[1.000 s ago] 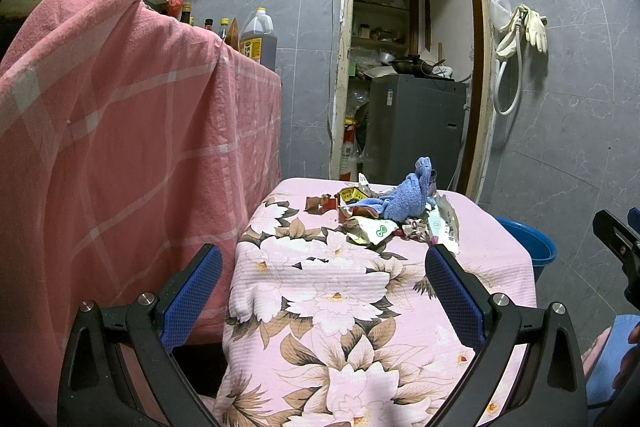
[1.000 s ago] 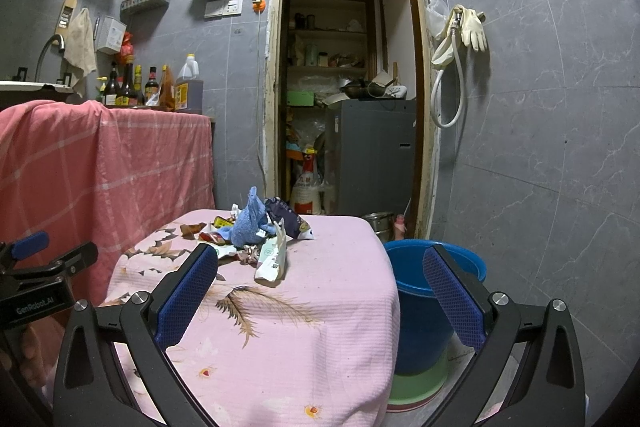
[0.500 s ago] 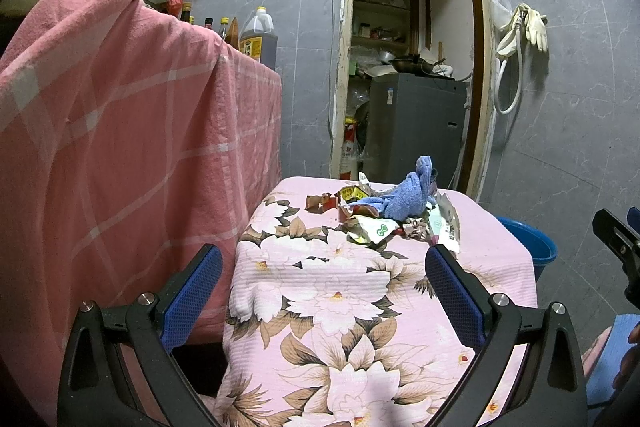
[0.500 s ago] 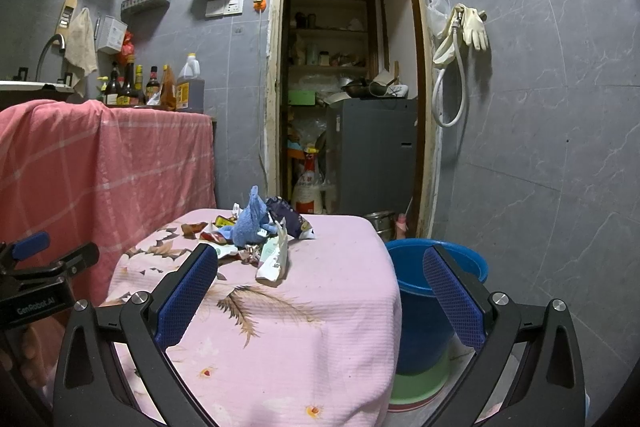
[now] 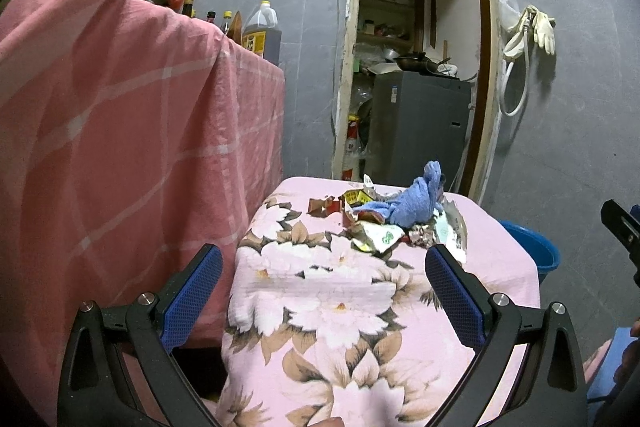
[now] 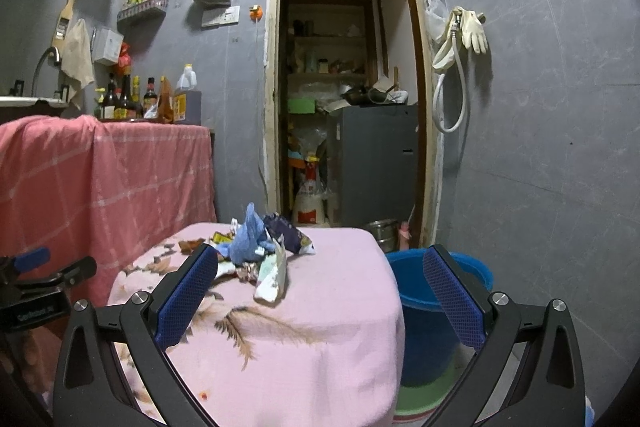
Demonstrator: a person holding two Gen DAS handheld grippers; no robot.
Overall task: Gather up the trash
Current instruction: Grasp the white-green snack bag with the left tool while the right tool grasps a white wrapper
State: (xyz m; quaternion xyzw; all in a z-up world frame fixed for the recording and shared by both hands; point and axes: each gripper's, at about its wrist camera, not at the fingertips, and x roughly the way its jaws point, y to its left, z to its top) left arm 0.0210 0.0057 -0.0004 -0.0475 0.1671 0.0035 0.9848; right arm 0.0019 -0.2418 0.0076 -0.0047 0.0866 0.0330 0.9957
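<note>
A heap of trash wrappers (image 5: 380, 235) lies at the far end of a small table with a pink flowered cloth (image 5: 320, 307). A crumpled blue rag (image 5: 416, 199) sits on top of it. The heap also shows in the right wrist view (image 6: 272, 267), with the rag (image 6: 248, 241) and a dark snack bag (image 6: 286, 237). My left gripper (image 5: 320, 291) is open and empty above the near half of the table. My right gripper (image 6: 320, 291) is open and empty, short of the table's right side. A blue bucket (image 6: 432, 303) stands on the floor right of the table.
A counter draped in a pink checked cloth (image 5: 120, 147) stands close on the left, with bottles (image 6: 128, 99) on top. An open doorway (image 6: 348, 107) behind the table leads to a cluttered pantry with a grey appliance (image 6: 376, 163). Grey tiled walls surround.
Both grippers have barely moved; the left view has shifted slightly. Nothing on the table has changed.
</note>
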